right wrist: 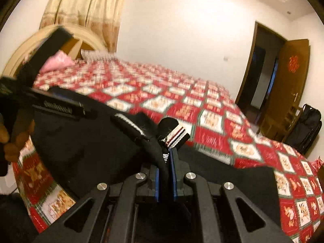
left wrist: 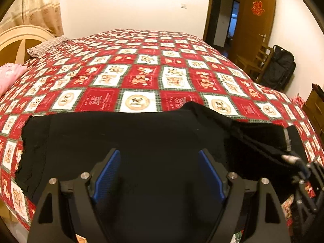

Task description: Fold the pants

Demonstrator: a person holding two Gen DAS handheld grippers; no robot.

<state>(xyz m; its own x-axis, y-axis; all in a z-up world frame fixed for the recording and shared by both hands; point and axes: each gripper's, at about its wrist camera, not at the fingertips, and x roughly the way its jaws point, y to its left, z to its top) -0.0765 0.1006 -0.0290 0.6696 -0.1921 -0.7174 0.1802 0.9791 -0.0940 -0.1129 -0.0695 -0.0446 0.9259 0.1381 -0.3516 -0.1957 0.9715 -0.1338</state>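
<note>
Door (left wrist: pixel 257 20) — one red paper-cut double-happiness sign. Pants (right wrist: pixel 81 151) — white lettering on the waistband, too little showing to read.

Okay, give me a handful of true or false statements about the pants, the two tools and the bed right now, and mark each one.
1. The right tool is clamped on the black pants. True.
2. The left tool is shut tight on the fabric. False: its blue pads stand wide apart over the pants, gripping nothing.
3. The pants lie on a red checked bedspread. True.
4. The pants are light blue. False: they are black, with a striped band at the part the right tool holds.
5. The door beyond the bed is closed. False: it stands open.
</note>
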